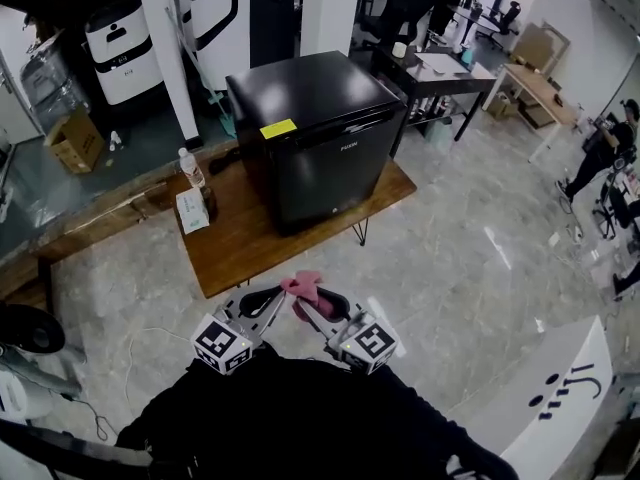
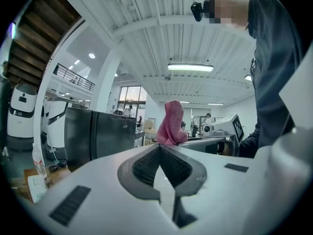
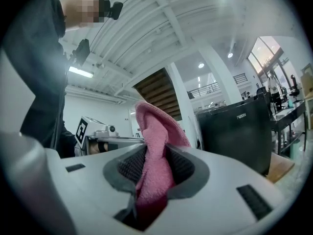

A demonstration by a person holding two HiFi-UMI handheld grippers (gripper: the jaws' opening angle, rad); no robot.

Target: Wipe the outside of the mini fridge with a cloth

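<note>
Right gripper (image 3: pixel 156 153) clamps cloth (image 3: pixel 154 124), left (image 2: pixel 159 147) seemingly closed

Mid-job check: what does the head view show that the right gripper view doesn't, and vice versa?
Head view only: the yellow sticker on top of the mini fridge, and the water bottle standing on the wooden table beside it. Right gripper view only: close up, the right gripper with its tongs shut on the pink cloth. Both: the mini fridge and the pink cloth.

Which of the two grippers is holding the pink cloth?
The right gripper: its jaws clamp the pink cloth, while the left gripper's jaws meet on nothing.
</note>
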